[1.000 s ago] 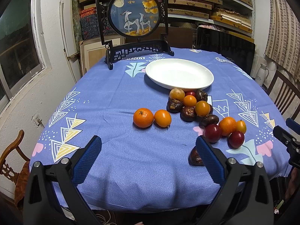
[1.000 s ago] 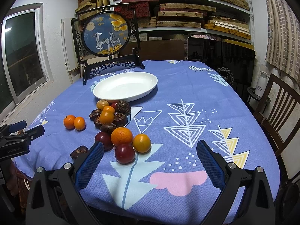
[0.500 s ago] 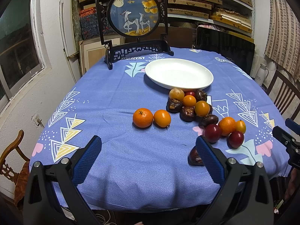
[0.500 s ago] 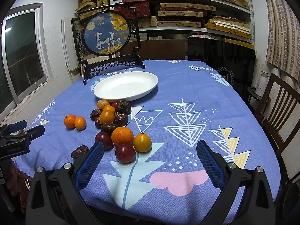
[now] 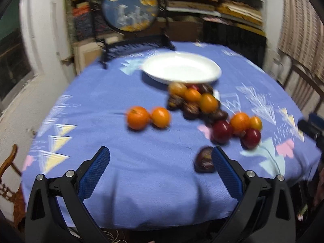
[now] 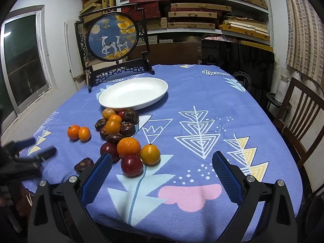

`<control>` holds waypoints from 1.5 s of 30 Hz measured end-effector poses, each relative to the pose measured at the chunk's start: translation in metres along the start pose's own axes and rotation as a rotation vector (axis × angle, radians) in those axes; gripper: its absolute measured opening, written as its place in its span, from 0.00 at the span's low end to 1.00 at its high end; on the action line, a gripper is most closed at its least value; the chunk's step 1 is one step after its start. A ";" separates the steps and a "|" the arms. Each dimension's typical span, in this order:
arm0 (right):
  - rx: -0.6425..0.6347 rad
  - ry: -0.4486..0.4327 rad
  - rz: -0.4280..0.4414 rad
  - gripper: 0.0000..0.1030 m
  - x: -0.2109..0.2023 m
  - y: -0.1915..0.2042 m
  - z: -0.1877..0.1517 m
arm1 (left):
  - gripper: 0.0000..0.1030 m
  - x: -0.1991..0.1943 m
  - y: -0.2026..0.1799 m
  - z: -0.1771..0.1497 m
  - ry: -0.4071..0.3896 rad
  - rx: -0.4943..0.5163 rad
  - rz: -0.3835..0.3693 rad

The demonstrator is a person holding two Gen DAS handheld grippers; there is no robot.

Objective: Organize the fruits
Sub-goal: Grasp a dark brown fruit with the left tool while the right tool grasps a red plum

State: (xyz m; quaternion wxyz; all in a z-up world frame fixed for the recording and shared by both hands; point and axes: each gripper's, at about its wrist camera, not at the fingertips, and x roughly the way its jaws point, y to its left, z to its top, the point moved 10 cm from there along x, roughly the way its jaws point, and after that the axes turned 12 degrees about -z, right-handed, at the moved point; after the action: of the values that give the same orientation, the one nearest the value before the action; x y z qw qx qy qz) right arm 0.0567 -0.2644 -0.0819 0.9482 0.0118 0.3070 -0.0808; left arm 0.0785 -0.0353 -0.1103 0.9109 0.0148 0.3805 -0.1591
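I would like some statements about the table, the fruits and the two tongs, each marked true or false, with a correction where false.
1. The white plate has no fruit on it. True.
2. The left tongs are closed on an orange. False: they are open and hold nothing.
3. Two oranges lie side by side, apart from the main pile. True.
4. The right tongs grip a dark red fruit. False: they are open, and the fruit lies on the tablecloth.
5. A round deer picture stands behind the plate. True.
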 end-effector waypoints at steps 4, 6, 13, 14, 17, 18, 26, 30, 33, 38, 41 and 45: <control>0.009 0.017 0.000 0.96 0.005 -0.006 -0.002 | 0.96 0.022 -0.017 -0.002 0.005 0.076 0.006; 0.012 0.023 -0.001 0.96 0.007 -0.008 -0.004 | 0.96 0.033 -0.026 -0.003 0.014 0.125 0.021; 0.031 0.059 0.014 0.96 0.021 -0.017 -0.008 | 0.67 0.059 -0.049 -0.020 0.069 0.169 -0.074; 0.028 0.067 0.029 0.96 0.022 -0.015 -0.010 | 0.60 0.058 -0.052 -0.020 0.064 0.161 -0.111; 0.003 0.087 0.065 0.96 0.026 -0.008 -0.016 | 0.40 0.059 -0.056 -0.022 0.059 0.169 -0.132; -0.011 0.093 0.081 0.96 0.027 -0.005 -0.018 | 0.40 0.059 -0.057 -0.022 0.058 0.172 -0.143; -0.163 0.123 0.206 0.95 0.037 0.054 -0.035 | 0.39 0.032 -0.034 -0.011 -0.038 0.117 -0.118; -0.160 0.148 0.242 0.75 0.050 0.072 -0.038 | 0.39 0.023 -0.024 -0.010 -0.055 0.102 -0.101; -0.161 0.167 0.254 0.65 0.057 0.078 -0.041 | 0.39 0.023 -0.016 -0.012 -0.051 0.085 -0.096; -0.154 0.164 0.233 0.36 0.069 0.077 -0.038 | 0.39 0.027 -0.008 -0.013 -0.042 0.066 -0.100; -0.161 0.168 0.231 0.36 0.070 0.076 -0.039 | 0.39 0.030 -0.007 -0.014 -0.037 0.063 -0.106; -0.176 0.175 0.214 0.38 0.071 0.078 -0.039 | 0.39 0.032 -0.005 -0.014 -0.036 0.055 -0.111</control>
State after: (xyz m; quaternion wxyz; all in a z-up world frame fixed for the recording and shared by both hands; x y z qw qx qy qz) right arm 0.1039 -0.1947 -0.1572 0.9184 -0.0317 0.3913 0.0493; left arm 0.0887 -0.0470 -0.1422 0.9066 0.0161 0.3599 -0.2199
